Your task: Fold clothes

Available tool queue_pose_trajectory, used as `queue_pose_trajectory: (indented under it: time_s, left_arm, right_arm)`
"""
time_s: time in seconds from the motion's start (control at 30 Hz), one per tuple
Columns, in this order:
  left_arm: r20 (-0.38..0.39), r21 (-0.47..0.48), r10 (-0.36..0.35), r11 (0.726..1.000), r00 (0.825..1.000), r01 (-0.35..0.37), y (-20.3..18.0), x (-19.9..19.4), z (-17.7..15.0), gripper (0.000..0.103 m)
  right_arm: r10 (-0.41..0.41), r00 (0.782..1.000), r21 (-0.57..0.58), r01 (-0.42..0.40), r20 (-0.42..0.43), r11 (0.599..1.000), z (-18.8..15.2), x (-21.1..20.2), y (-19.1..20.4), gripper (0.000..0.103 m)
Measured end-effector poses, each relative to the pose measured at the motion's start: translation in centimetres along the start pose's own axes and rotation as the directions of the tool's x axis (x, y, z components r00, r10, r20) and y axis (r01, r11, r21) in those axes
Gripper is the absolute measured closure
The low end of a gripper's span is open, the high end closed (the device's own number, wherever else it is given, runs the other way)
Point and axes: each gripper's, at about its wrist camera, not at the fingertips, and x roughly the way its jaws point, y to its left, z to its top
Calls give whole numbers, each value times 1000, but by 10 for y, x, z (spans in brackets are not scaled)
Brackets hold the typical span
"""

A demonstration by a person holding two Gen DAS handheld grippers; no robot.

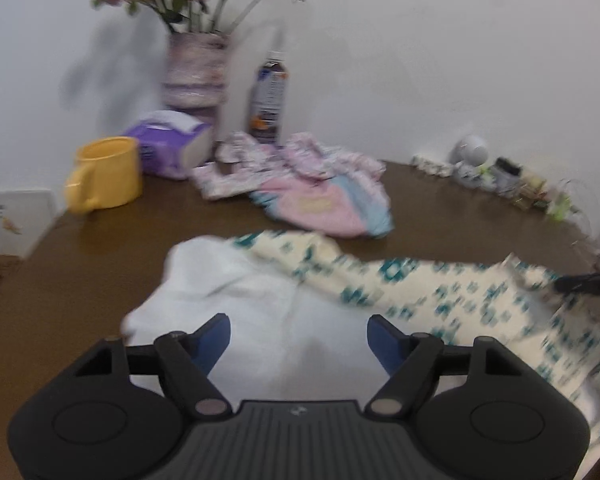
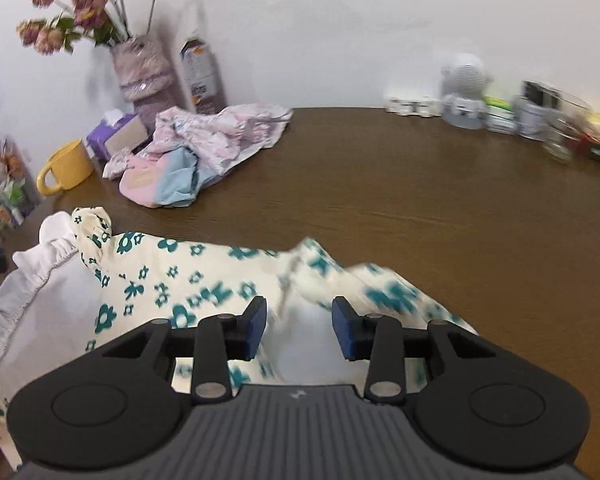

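Note:
A cream garment with teal flowers (image 1: 440, 284) (image 2: 172, 276) lies spread on the brown table, its white lining (image 1: 252, 304) (image 2: 48, 312) turned up on the left. My left gripper (image 1: 299, 336) hovers open over the white lining, nothing between its blue pads. My right gripper (image 2: 299, 326) is open above the garment's right part, over a bunched fold. A dark tip of the right gripper (image 1: 588, 282) shows at the right edge of the left wrist view. A crumpled pink and blue garment (image 1: 320, 196) (image 2: 188, 152) lies farther back.
A yellow mug (image 1: 104, 174) (image 2: 66, 166), a purple tissue pack (image 1: 172, 142) (image 2: 116, 134), a vase of flowers (image 1: 196, 72) (image 2: 142, 72) and a bottle (image 1: 269, 98) (image 2: 202, 76) stand at the back left by the wall. Small jars and a glass (image 2: 564, 128) line the back right.

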Motion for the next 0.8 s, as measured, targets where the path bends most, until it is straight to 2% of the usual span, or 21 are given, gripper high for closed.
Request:
queue_pose_trajectory:
  time_s: [0.13,0.23,0.3,0.33,0.37,0.4,0.43,0.47,0.5,0.6,0.67,0.73,0.8]
  left_arm:
    - [-75,-56,-42,998,996,38,-2,53,20,30]
    - [-95,-110,-67,992,993,56,1,80,25,30]
    - [-105,-145,-83,987,991,67,2,98,29,30]
    - [-110,-163,-91,984,990,72,3,106,30,33]
    - [-115,-181,-99,980,988,78,4,115,32,41]
    - [-109,-197,-117,976,987,94,6,119,34,72]
    - [-111,-227,-149,966,983,121,10,124,35,99]
    - [-108,-275,-189,949,976,153,15,129,34,99]
    - [-92,-295,-200,941,976,165,19,131,34,99]
    - [17,-283,-195,940,981,191,22,119,34,100]
    - [112,-267,-200,937,973,224,23,104,34,100]
    - [154,-244,-194,943,969,228,22,98,35,100]
    - [128,-249,-174,948,977,201,22,102,34,99]
  right_arm:
    - [28,998,43,-25,-64,999,19,44,-1,66]
    - [42,994,113,-32,-96,993,28,70,-10,66]
    - [71,994,152,-58,-88,987,31,78,-15,67]
    - [89,993,171,-74,-79,983,31,80,-17,75]
    - [108,992,191,-93,-69,977,31,82,-19,94]
    - [121,991,204,-107,-55,973,31,83,-21,100]
    - [130,991,214,-118,-40,970,31,83,-22,100]
    - [132,991,216,-126,-13,968,31,81,-23,100]
    - [130,991,213,-131,22,968,31,77,-23,100]
    - [141,978,192,-170,156,967,35,58,-25,101]
    - [137,976,178,-167,168,970,37,59,-24,101]
    - [131,978,165,-157,160,974,38,64,-24,101]
    - [124,981,151,-147,152,978,40,69,-23,100]
